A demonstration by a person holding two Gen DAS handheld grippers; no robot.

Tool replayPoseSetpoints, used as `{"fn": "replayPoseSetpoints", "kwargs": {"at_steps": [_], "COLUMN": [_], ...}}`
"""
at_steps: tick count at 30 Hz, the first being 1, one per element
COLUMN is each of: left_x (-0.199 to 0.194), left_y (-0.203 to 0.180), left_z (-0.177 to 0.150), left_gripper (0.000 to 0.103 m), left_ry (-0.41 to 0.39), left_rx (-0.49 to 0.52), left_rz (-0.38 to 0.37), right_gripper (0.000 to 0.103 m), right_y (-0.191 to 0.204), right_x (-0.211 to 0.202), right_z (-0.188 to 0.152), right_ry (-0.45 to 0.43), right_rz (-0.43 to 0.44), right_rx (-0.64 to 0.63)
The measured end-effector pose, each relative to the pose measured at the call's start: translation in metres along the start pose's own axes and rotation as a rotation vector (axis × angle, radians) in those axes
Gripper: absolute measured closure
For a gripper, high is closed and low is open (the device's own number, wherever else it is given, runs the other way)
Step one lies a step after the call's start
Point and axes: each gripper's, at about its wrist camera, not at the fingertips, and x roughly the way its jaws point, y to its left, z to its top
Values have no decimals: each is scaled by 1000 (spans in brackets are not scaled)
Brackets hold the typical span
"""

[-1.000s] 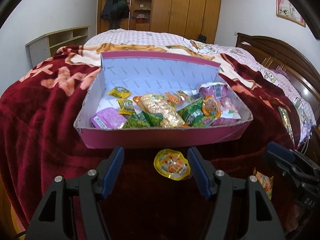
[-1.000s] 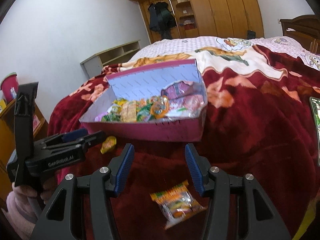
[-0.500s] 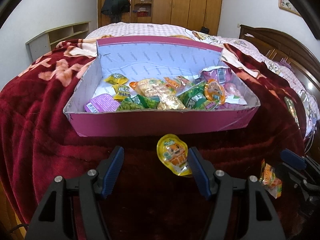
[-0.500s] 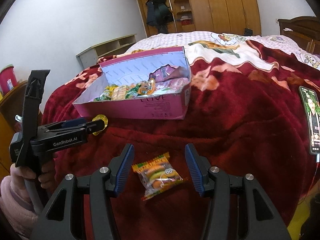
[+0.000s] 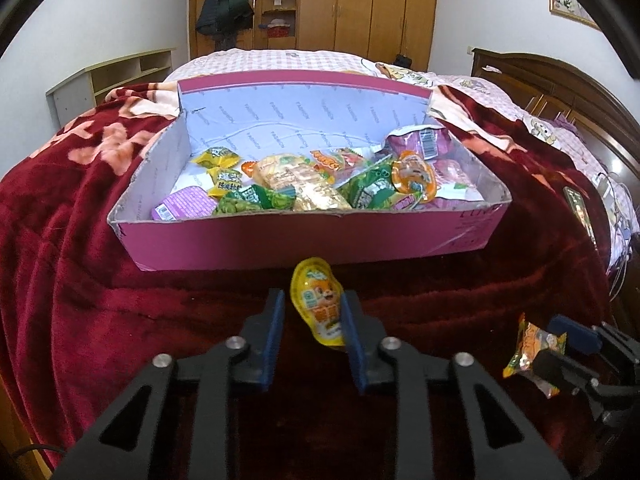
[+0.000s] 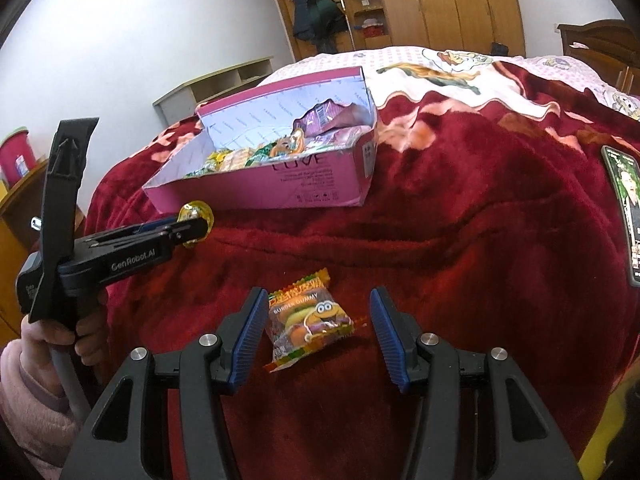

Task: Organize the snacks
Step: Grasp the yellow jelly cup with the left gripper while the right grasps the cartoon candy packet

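A yellow jelly cup [image 5: 318,304] stands on edge between the fingers of my left gripper [image 5: 312,300]. Its jaws are closing, and the blue pads press on the cup, just in front of the pink box [image 5: 280,242]. In the right wrist view the same cup [image 6: 194,212] sticks up at the left gripper's [image 6: 196,226] tip. The box [image 6: 280,184] holds several snack packets. A burger gummy packet [image 6: 308,320] lies flat on the red blanket between the fingers of my open right gripper [image 6: 319,300], touching neither pad. The left wrist view has that packet [image 5: 534,346] at the right gripper's [image 5: 576,340] tip.
The box sits on a bed covered by a red flowered blanket [image 6: 460,208]. A phone [image 6: 624,204] lies on the blanket at the right. A hand in a pink sleeve [image 6: 52,344] holds the left gripper. A wooden wardrobe [image 5: 360,4] and low shelf [image 5: 116,76] stand beyond the bed.
The left jaws have narrowed from wide apart onto the jelly cup, which now stands on edge. The right gripper came down and forward, so the gummy packet lies between its fingers.
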Motion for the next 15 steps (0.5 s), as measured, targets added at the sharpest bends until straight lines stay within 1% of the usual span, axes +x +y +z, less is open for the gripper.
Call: {"fn": "replayPoseSetpoints", "kwargs": {"at_steps": [9, 15], "left_x": [-4, -6], "left_y": [0, 8], "left_z": [-1, -2], "left_gripper": [78, 78], "left_ry": [-13, -13], "left_rx": [7, -8], "left_rz": [-3, 8], "right_gripper": [49, 50], "right_y": [6, 8], "right_x": [7, 10], "right_z": [-3, -4], "right_ry": [25, 17], "right_rz": [25, 40], "right_rx": [-25, -4]}}
